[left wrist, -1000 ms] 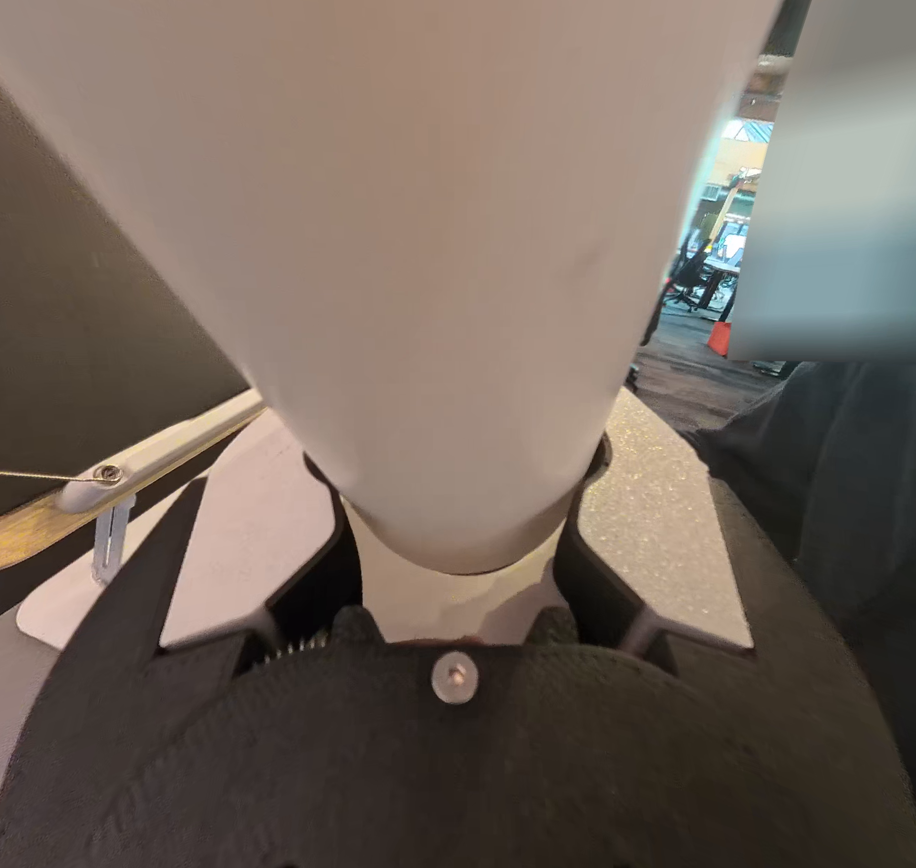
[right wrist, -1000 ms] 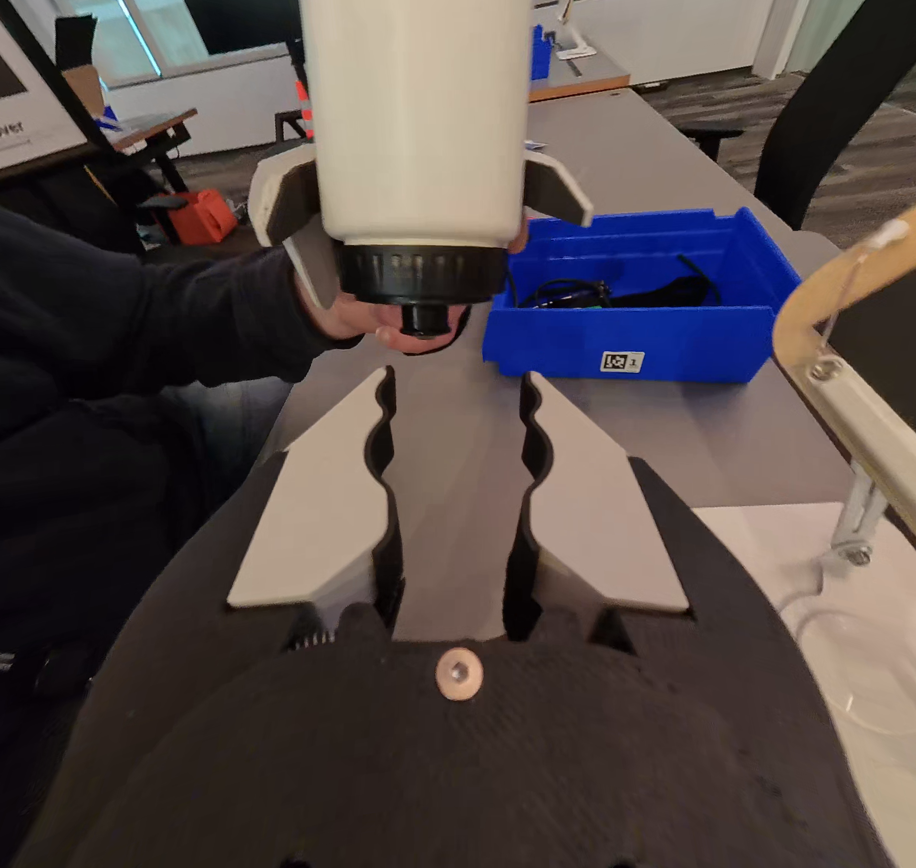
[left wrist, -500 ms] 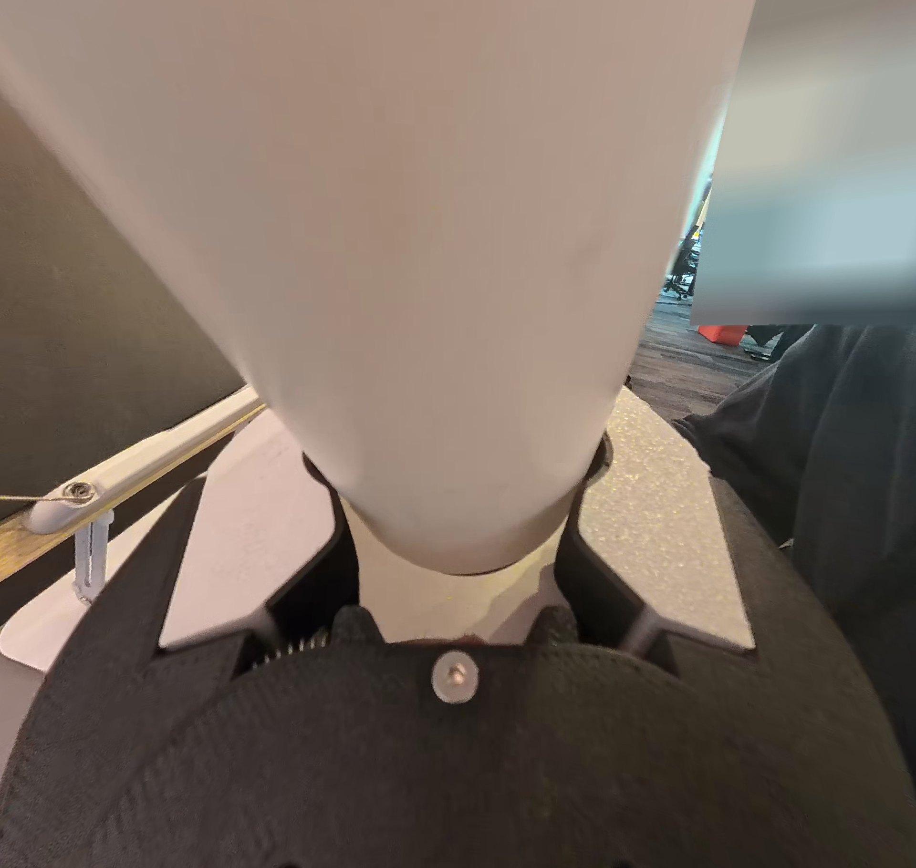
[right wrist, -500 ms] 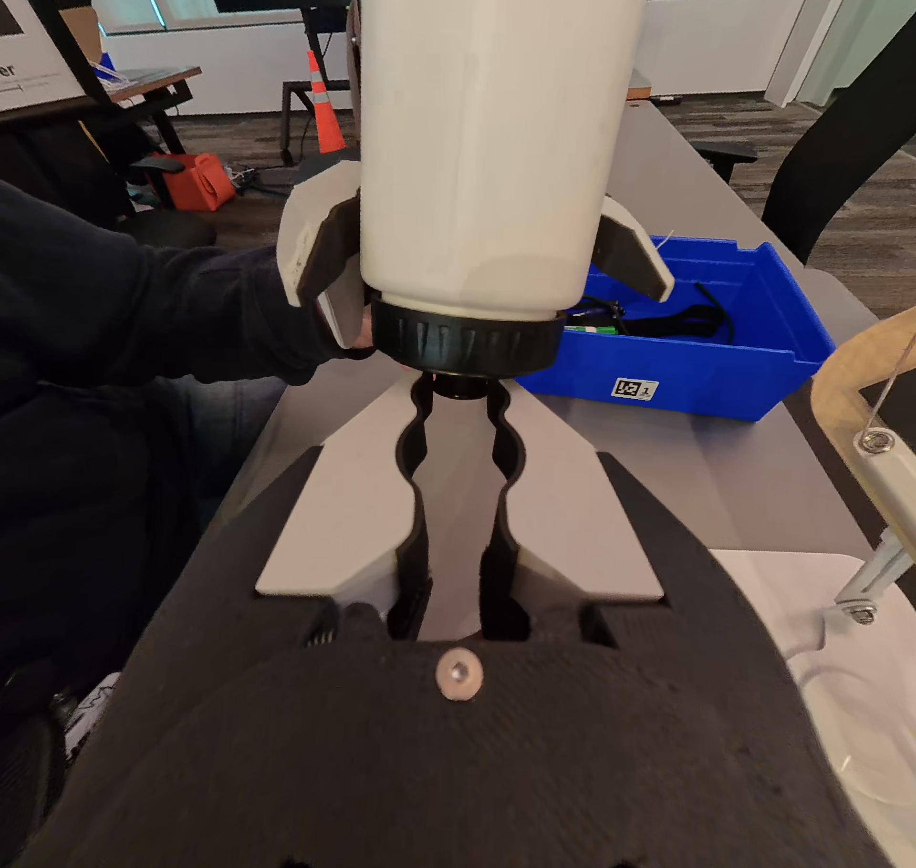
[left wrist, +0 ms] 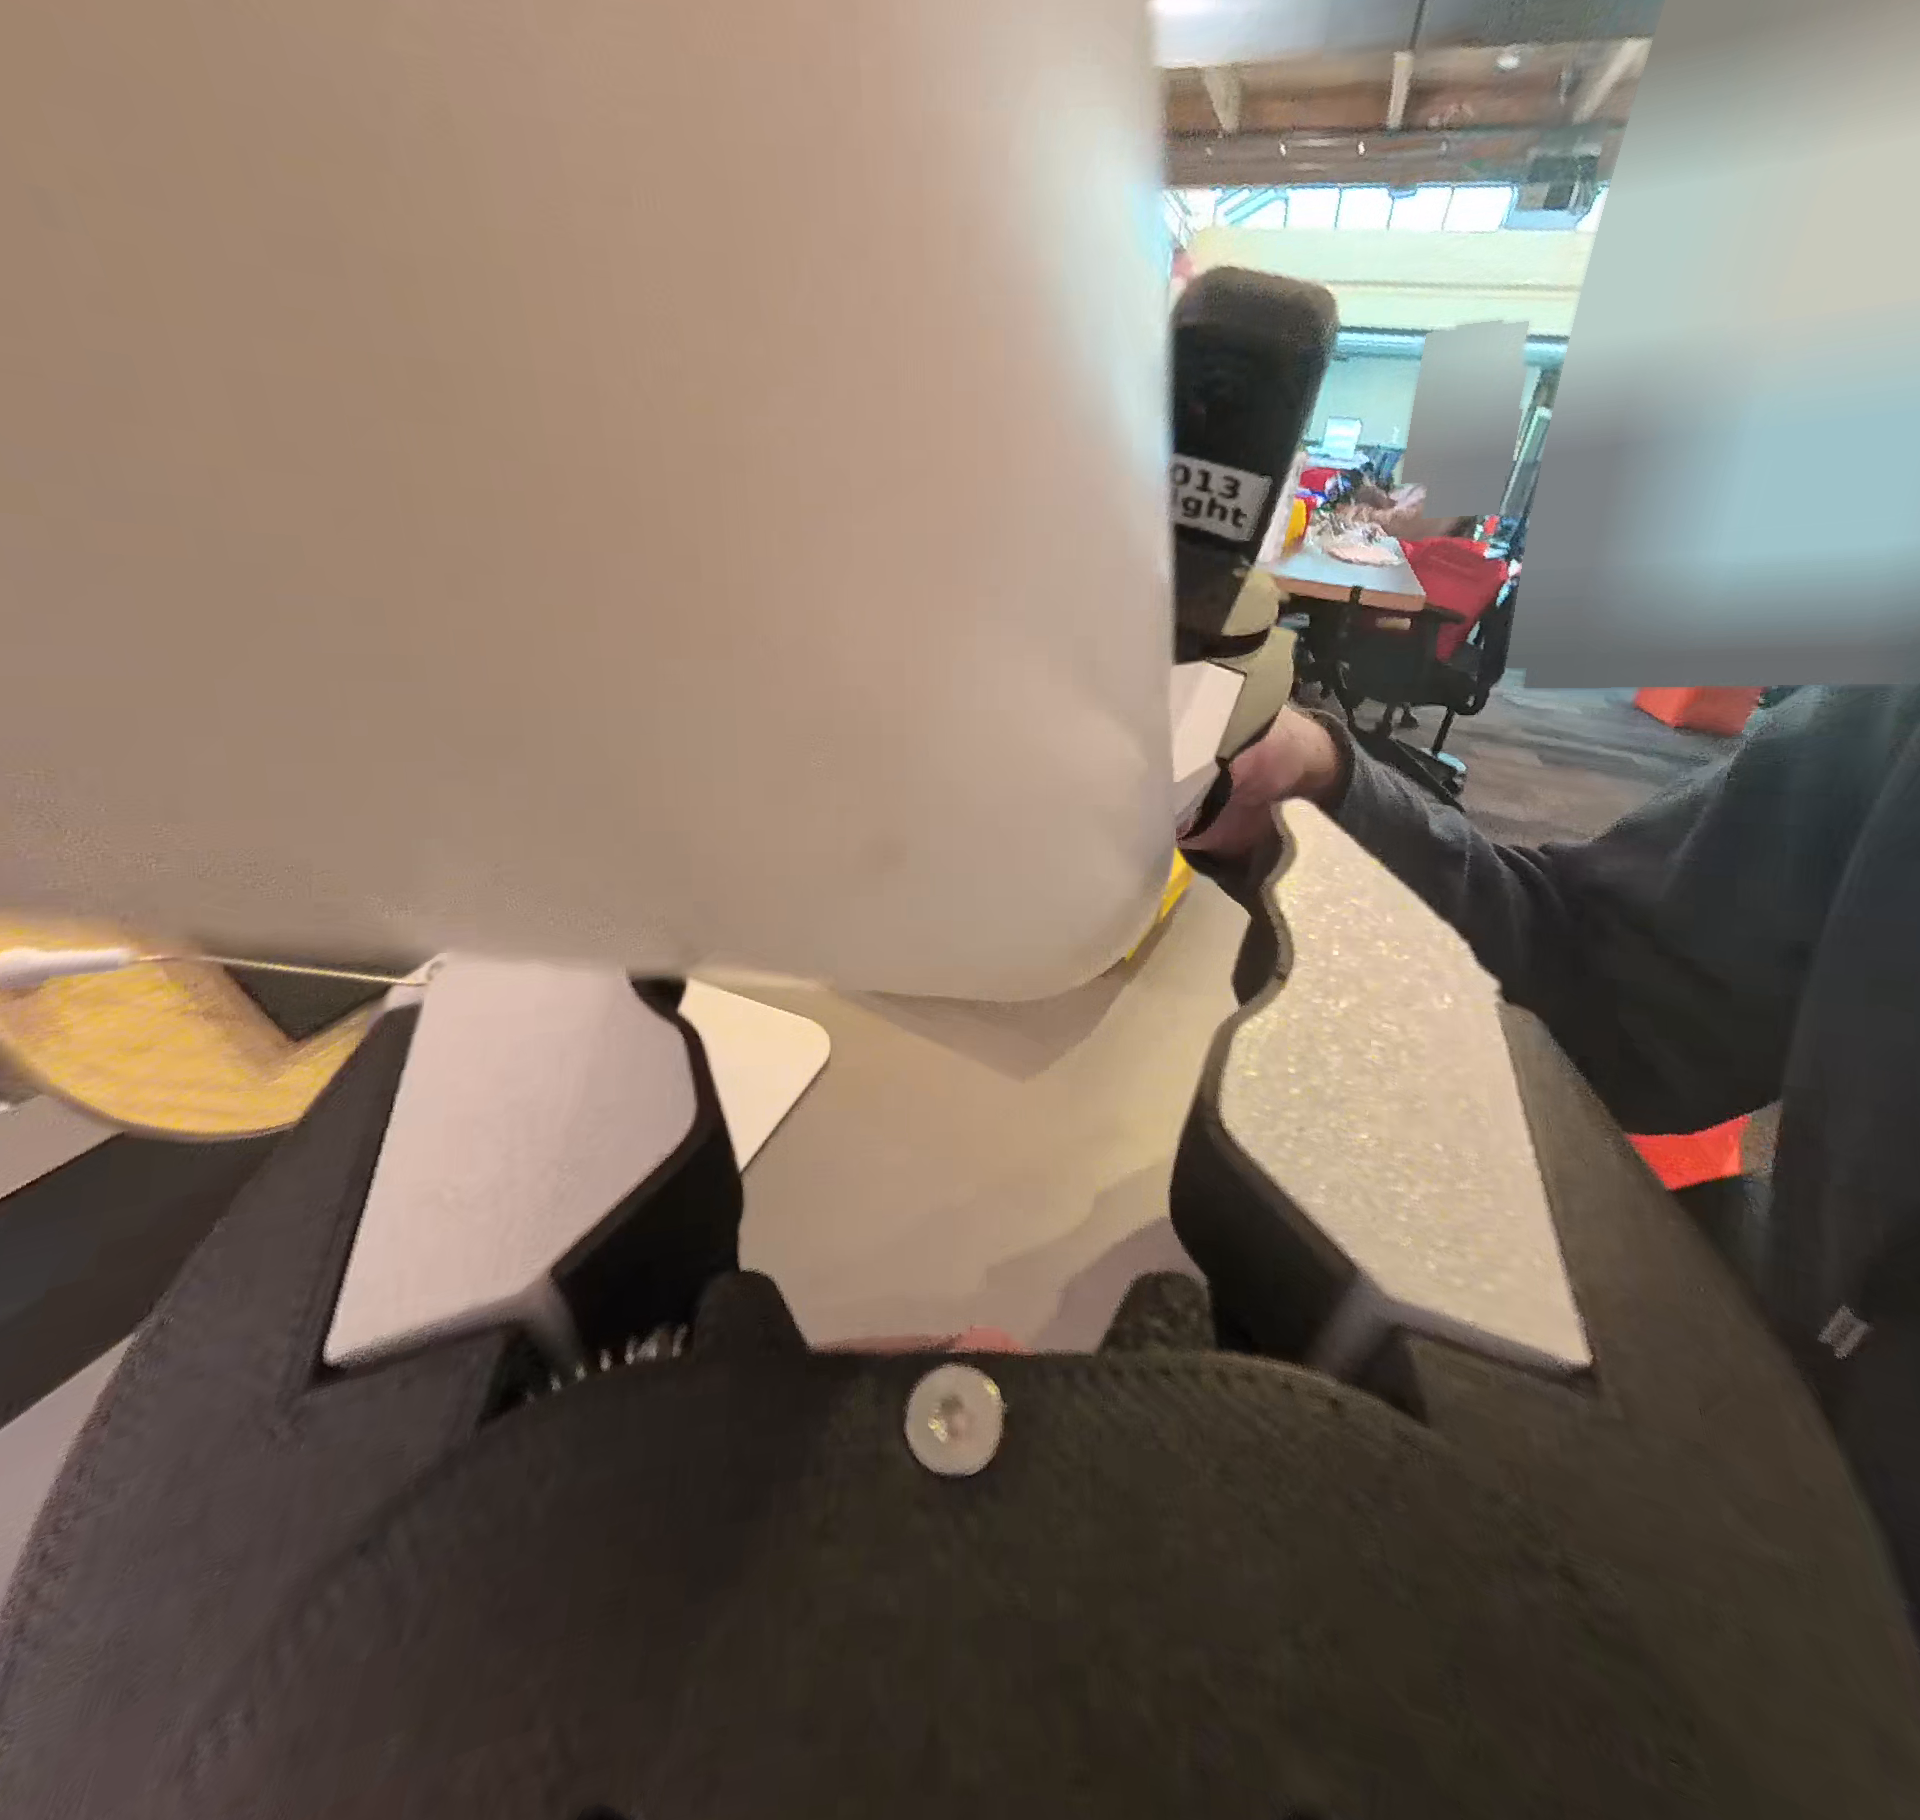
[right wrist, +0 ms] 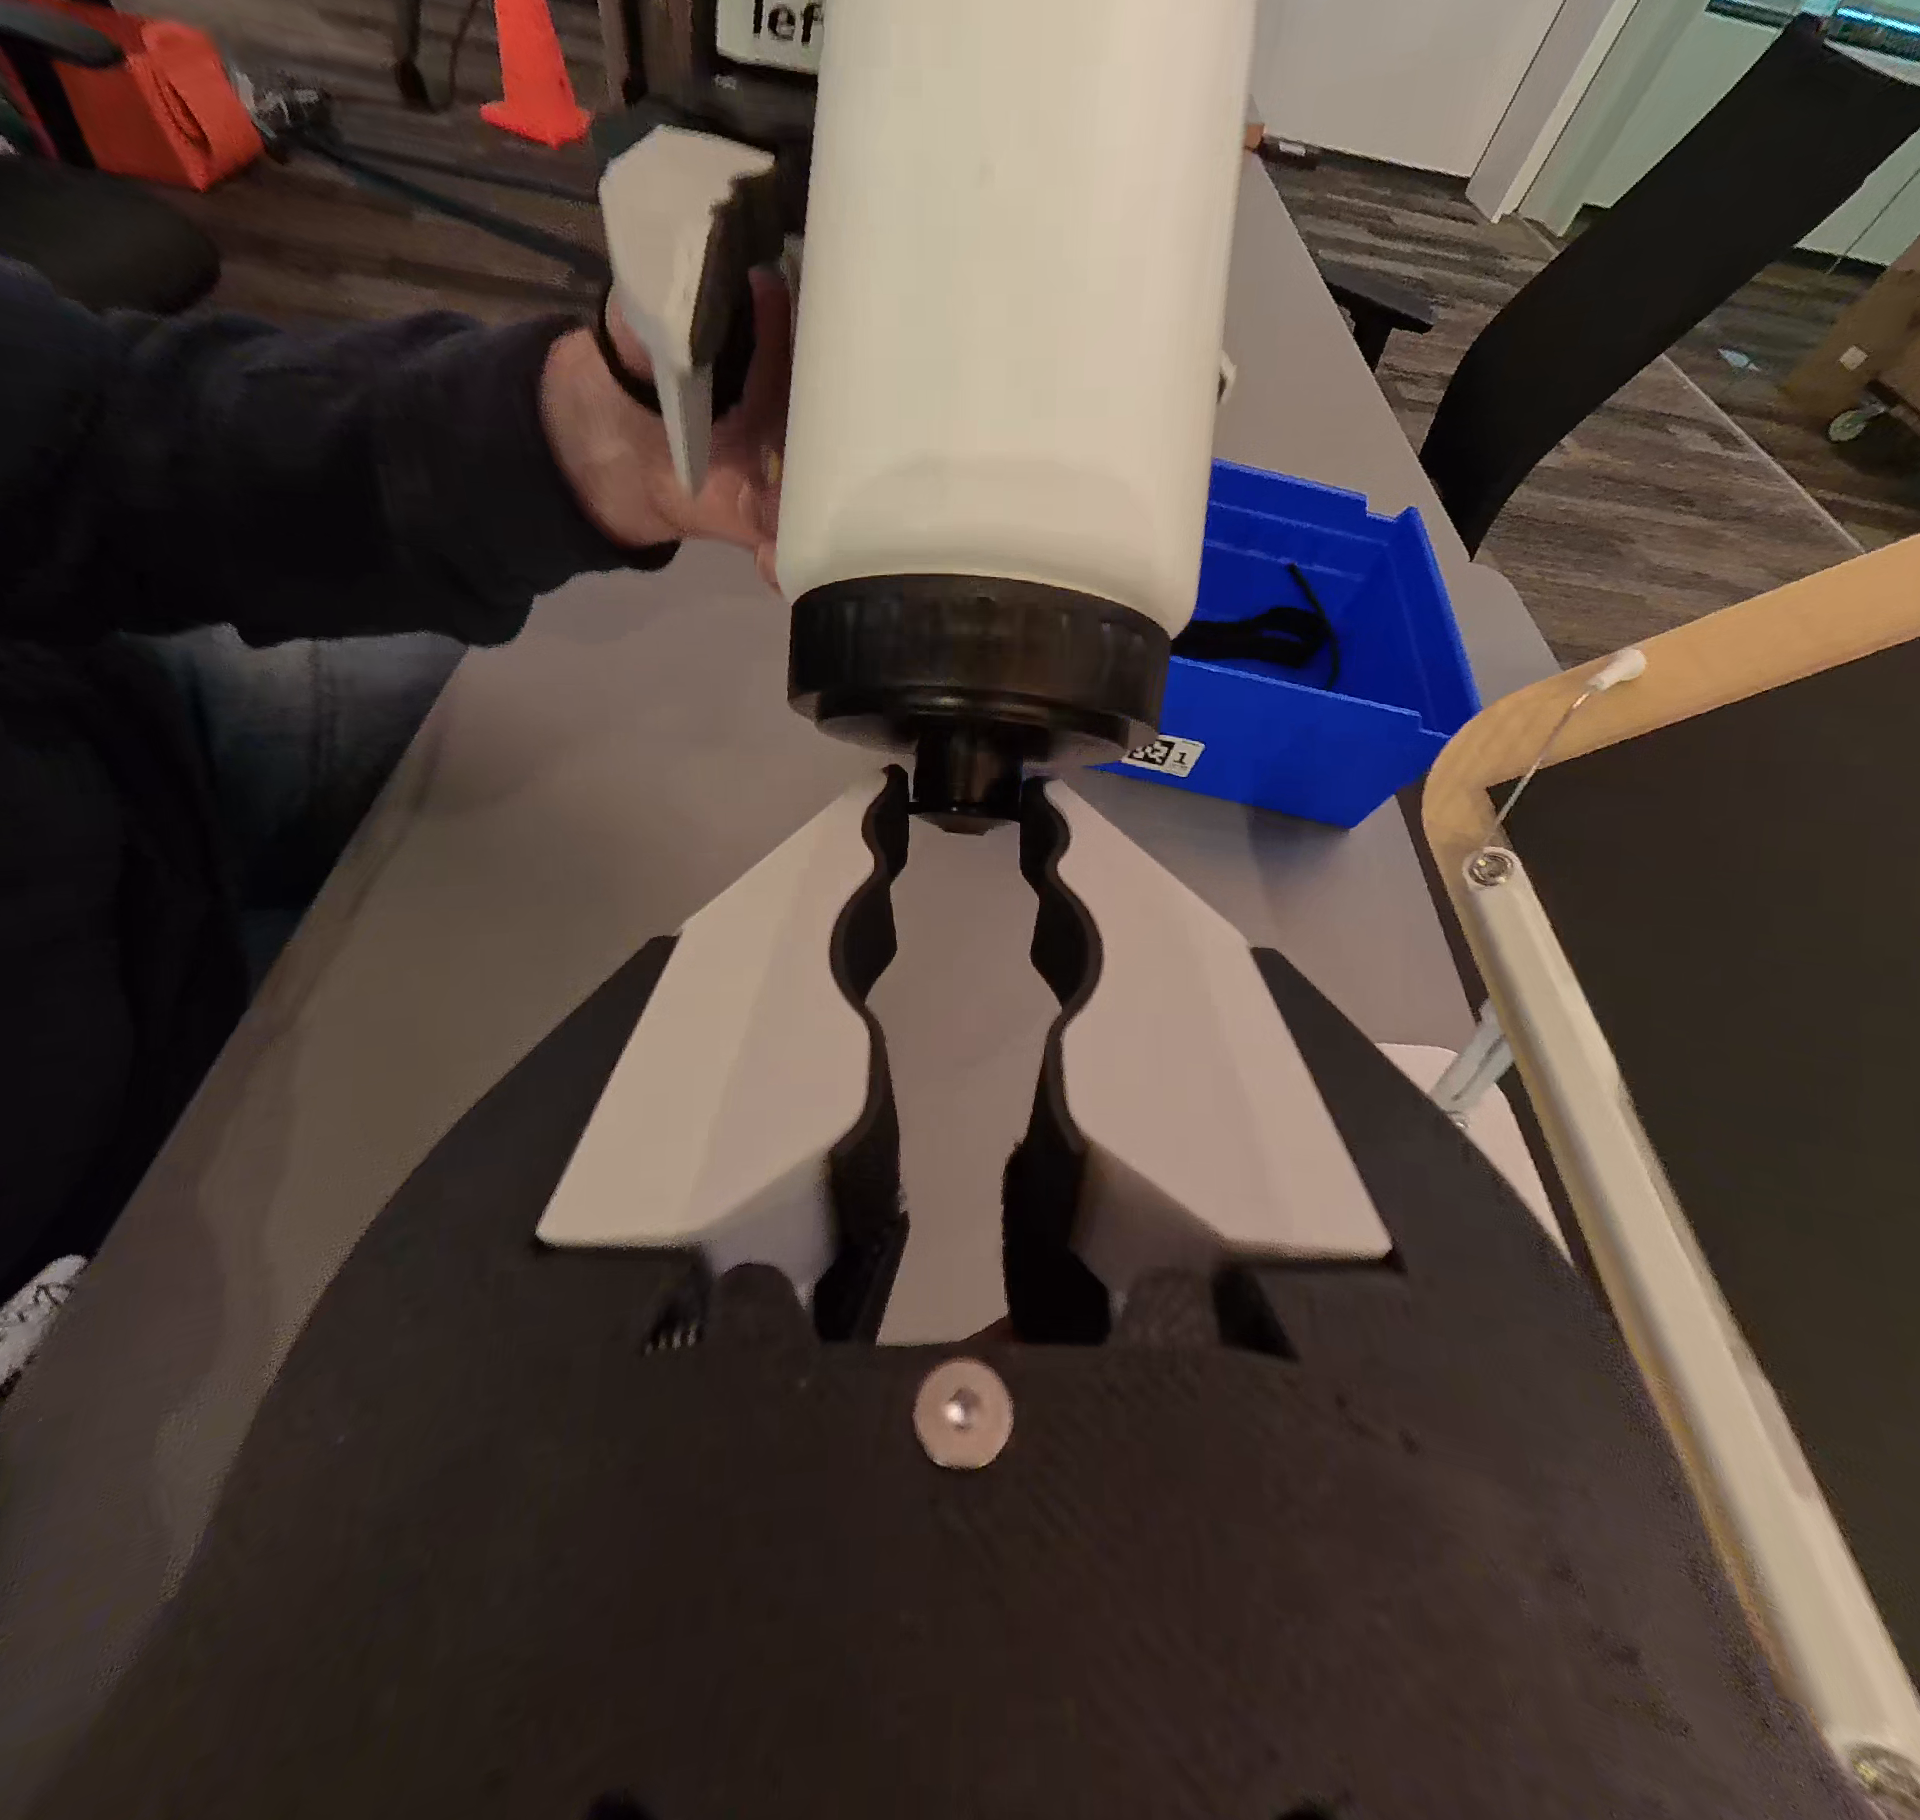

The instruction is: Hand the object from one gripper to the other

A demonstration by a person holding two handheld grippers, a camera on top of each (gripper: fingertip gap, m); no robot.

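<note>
1. Left wrist view: the left gripper stands with its fingers spread wide and holds nothing. The white bottle fills the frame just beyond the fingertips, its blurred body clear of both pads. The right gripper shows behind it.

2. Right wrist view: the right gripper is closed on the black nozzle below the ribbed black cap. The bottle is inverted above the grey table, near the blue bin.

3. Handling, as judged: the body is rigid, smooth and likely slippery. The nozzle grip is narrow, so the bottle may swing. The cap ribs offer a surer hold.
</note>
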